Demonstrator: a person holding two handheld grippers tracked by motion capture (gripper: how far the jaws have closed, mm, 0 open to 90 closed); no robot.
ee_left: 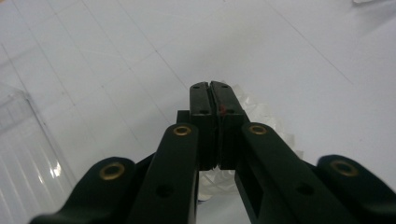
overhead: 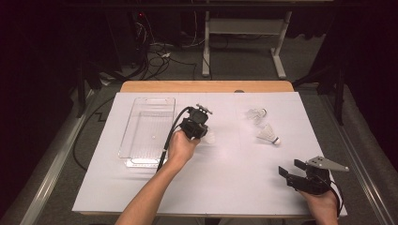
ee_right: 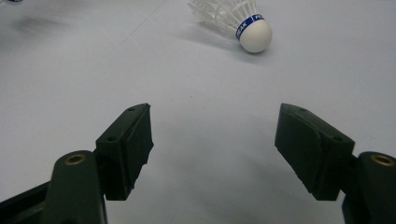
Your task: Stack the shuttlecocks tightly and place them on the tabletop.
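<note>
From the high view, we see the left tongs (overhead: pixel 202 133) in the person's left hand (overhead: pixel 180 147) near the middle of the white-covered worktop (overhead: pixel 225 183), just right of the clear rectangular plastic bin (overhead: pixel 136 159). A white feathered shuttlecock (overhead: pixel 210 138) sits at their tip. Two more white feathered shuttlecocks lie well apart to the right, one farther back (overhead: pixel 257 115) and one with a blue band near its cork (overhead: pixel 269 135). The right tongs (overhead: pixel 287 168) rest low at the near right edge, in the right hand (overhead: pixel 324 204).

In the left gripper view, we find the left tongs (ee_left: pixel 214 95) pressed together, pinching the white feathered skirt of the shuttlecock (ee_left: pixel 266 119), which spreads beneath and to the right of the jaws. The bin's clear wall (ee_left: pixel 18 121) shows at the left.

In the right gripper view, the right tongs (ee_right: pixel 212 140) stand wide apart with bare worktop between them. The blue-banded shuttlecock (ee_right: pixel 233 16) lies on its side ahead, cork toward the right.
</note>
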